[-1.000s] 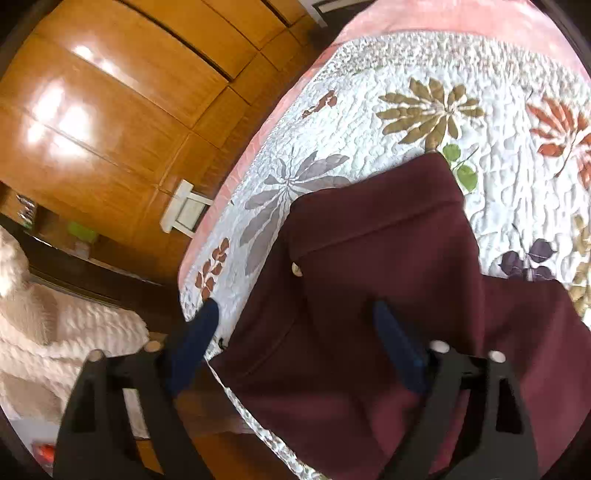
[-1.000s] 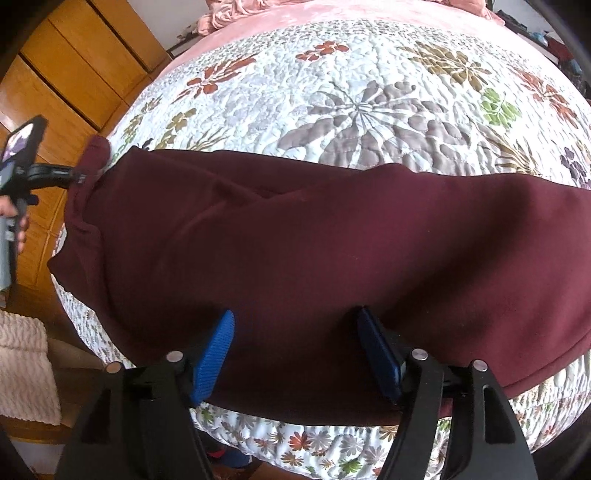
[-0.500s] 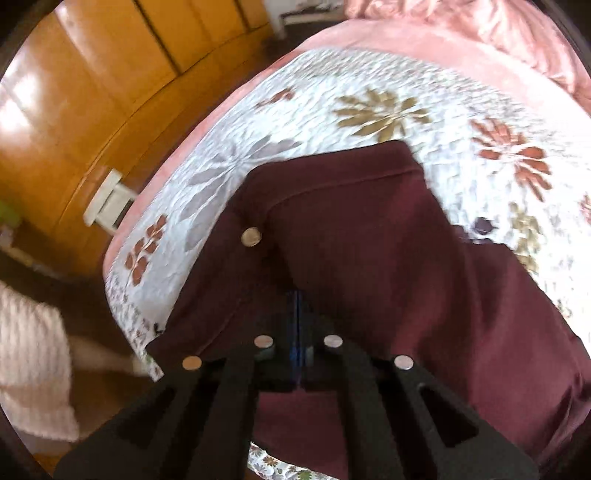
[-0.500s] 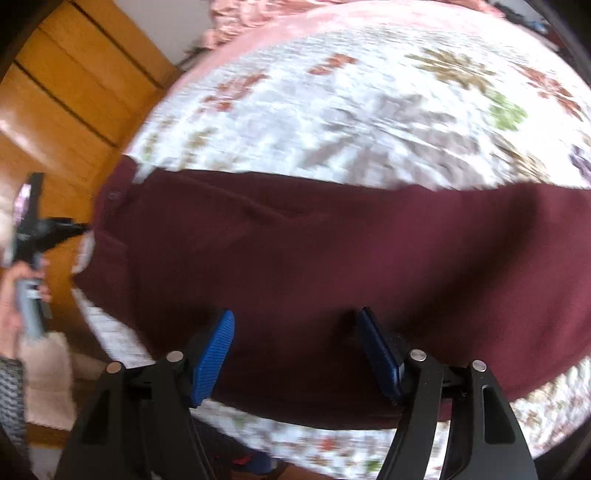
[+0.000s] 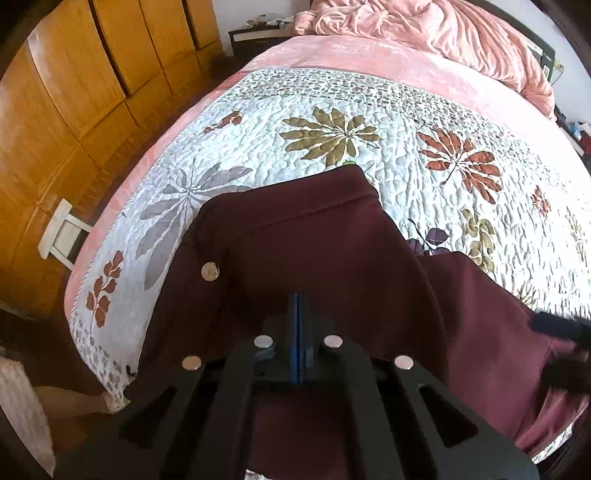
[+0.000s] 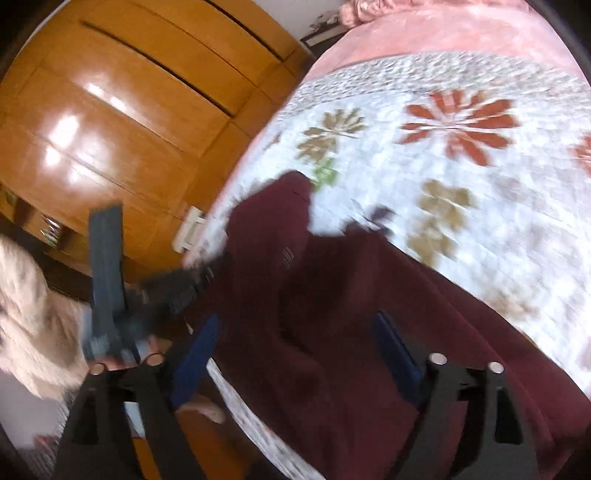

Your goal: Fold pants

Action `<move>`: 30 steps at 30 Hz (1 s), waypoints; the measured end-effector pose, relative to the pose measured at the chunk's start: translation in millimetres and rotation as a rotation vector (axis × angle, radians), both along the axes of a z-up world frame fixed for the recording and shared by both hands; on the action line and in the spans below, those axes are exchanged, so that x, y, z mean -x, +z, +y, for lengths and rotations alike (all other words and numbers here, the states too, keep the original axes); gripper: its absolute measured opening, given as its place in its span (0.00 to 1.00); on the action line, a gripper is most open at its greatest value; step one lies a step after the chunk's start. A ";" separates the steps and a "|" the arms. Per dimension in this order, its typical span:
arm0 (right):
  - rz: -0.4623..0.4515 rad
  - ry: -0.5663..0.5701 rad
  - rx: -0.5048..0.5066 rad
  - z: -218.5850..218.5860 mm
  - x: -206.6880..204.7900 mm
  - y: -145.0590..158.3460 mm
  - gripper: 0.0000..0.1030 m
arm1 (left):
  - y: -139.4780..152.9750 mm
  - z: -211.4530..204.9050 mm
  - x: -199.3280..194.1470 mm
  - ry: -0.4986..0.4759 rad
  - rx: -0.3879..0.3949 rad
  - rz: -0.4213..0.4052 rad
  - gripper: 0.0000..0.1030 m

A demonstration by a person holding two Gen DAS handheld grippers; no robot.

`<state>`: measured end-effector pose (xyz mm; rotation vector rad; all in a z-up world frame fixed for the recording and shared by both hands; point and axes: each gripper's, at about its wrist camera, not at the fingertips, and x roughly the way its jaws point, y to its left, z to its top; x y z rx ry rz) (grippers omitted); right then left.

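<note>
Dark maroon pants lie on a floral quilt on the bed, waistband end with a metal button toward the bed's left edge. My left gripper is shut on the pants fabric near the waist. My right gripper is open, its blue pads spread over the pants near the bed's near edge; this view is blurred. The left gripper shows in the right wrist view at the waist end.
Wooden wardrobe doors stand left of the bed. A pink blanket is bunched at the head of the bed. A cream knitted sleeve is at the lower left. A white stool stands by the wardrobe.
My left gripper went from open to shut on the pants near the waist. My right gripper swung left toward the waist end and stayed open.
</note>
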<state>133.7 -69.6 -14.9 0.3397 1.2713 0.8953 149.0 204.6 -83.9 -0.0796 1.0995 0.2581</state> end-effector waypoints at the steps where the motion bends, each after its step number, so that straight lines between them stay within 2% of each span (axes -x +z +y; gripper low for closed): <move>1: 0.024 -0.013 -0.019 11.4 -12.3 -4.7 0.84 | 0.4 2.5 -0.4 -0.005 0.008 -0.003 0.00; 5: 0.133 -0.010 -0.088 44.0 -41.9 -25.3 0.87 | 2.7 8.4 -3.6 -0.032 0.030 -0.021 0.00; 8: 0.145 0.016 -0.036 70.6 -50.7 -38.9 0.88 | 5.1 10.2 -5.3 -0.052 0.046 -0.039 0.00; 10: 0.150 0.030 -0.040 83.1 -50.4 -45.5 0.87 | 6.7 10.8 -5.9 -0.064 0.054 -0.048 0.00; 11: 0.149 0.032 -0.050 88.0 -50.2 -47.8 0.81 | 7.8 10.5 -5.8 -0.074 0.056 -0.056 0.00; 12: 0.140 0.039 -0.064 92.8 -49.9 -49.4 0.53 | 8.6 10.4 -5.7 -0.082 0.060 -0.061 0.00; 13: 0.131 0.044 -0.050 96.5 -49.6 -49.7 0.34 | 9.6 10.3 -5.6 -0.090 0.066 -0.064 0.00; 15: 0.109 0.065 -0.040 104.8 -49.6 -50.8 0.16 | 12.0 11.4 -5.1 -0.095 0.075 -0.071 0.00; 16: 0.124 0.084 -0.084 106.7 -47.2 -49.4 0.14 | 14.3 12.0 -4.9 -0.100 0.076 -0.078 0.00; 20: 0.113 0.131 -0.222 112.4 -36.4 -32.9 0.12 | 24.8 15.3 -3.1 -0.110 0.078 -0.101 0.00; 23: 0.131 0.158 -0.287 117.9 -27.7 -25.4 0.12 | 40.4 23.0 1.7 -0.097 0.067 -0.134 0.00; 26: 0.150 0.180 -0.305 125.9 -19.3 -24.4 0.12 | 61.1 39.5 8.8 -0.074 0.094 -0.159 0.04; 30: 0.203 0.204 -0.340 139.9 -4.4 -29.7 0.12 | 86.3 55.3 14.5 -0.055 0.083 -0.202 0.04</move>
